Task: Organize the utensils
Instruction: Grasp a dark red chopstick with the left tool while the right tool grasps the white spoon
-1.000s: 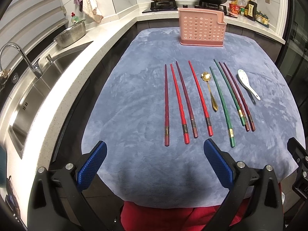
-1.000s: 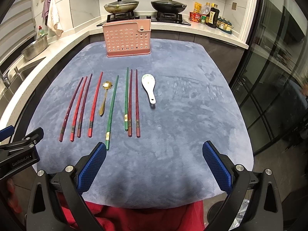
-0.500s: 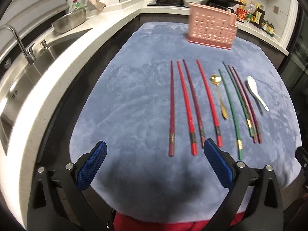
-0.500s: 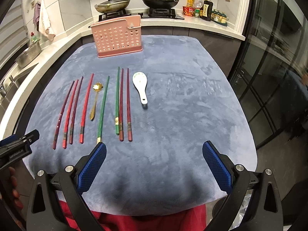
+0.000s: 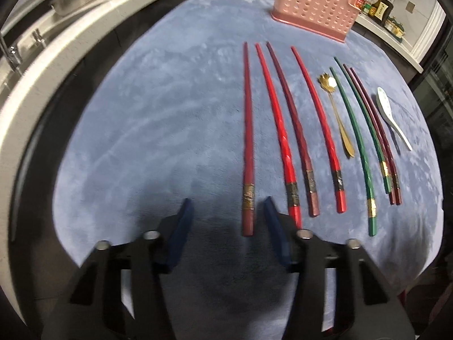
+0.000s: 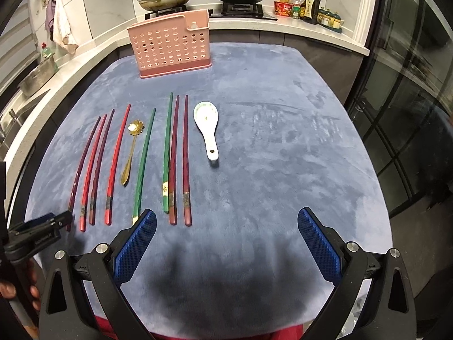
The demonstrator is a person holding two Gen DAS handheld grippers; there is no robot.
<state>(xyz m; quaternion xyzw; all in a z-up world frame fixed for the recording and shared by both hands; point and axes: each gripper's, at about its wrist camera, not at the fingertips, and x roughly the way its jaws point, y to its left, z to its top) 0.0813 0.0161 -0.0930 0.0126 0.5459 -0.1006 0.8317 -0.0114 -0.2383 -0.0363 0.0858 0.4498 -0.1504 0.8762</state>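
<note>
Left wrist view: the left gripper (image 5: 226, 215) sits low in the frame, fingers fairly narrow, straddling the near end of the leftmost dark red chopstick (image 5: 248, 141) without touching it, far as I can tell. The other chopsticks fan out to the right, with the pink holder (image 5: 314, 11) at the top. Right wrist view: the right gripper (image 6: 226, 226) has its fingers spread wide above the blue surface (image 6: 283, 155), white spoon (image 6: 208, 127) at center, gold spoon (image 6: 131, 150) left of it.
</note>
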